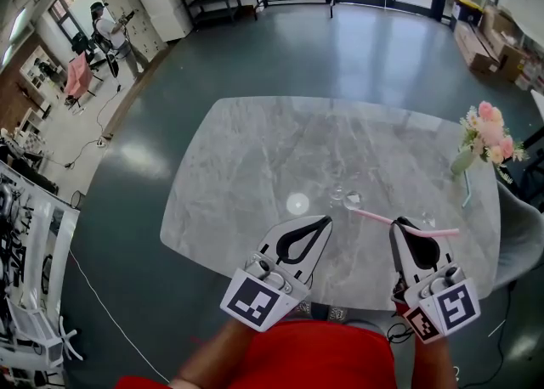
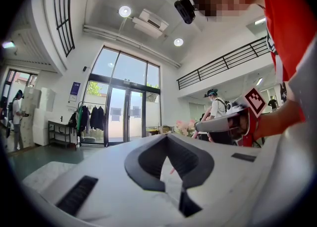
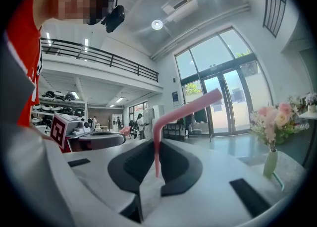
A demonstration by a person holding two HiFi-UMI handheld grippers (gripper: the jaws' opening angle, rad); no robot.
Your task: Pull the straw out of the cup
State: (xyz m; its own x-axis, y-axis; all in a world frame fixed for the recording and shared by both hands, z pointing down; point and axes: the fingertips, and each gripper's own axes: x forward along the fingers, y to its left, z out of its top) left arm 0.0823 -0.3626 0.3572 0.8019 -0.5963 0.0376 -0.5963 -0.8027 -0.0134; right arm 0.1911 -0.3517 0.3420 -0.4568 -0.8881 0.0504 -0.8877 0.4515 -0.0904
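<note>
Our right claw (image 1: 399,228) pinches the pink straw (image 1: 374,217), its tip by the clear cup (image 1: 343,197) on the tabletop (image 1: 255,158); our left claw (image 1: 325,221) sits pressed together, empty

So the marble table (image 1: 255,158) is looked at from high up and steeply down by the head view, with the left gripper (image 1: 324,223) and right gripper (image 1: 399,228) caught at the near edge. The two gripper views are shot low and level, super close along their own jaws, aimed over the table at the far glass doors (image 2: 121,109). Each gripper is picked up at the side of the other's view, the flowers (image 1: 486,131) at far right are caught in all three, and the pink straw (image 3: 163,122) is shared by the head and right gripper views.
</note>
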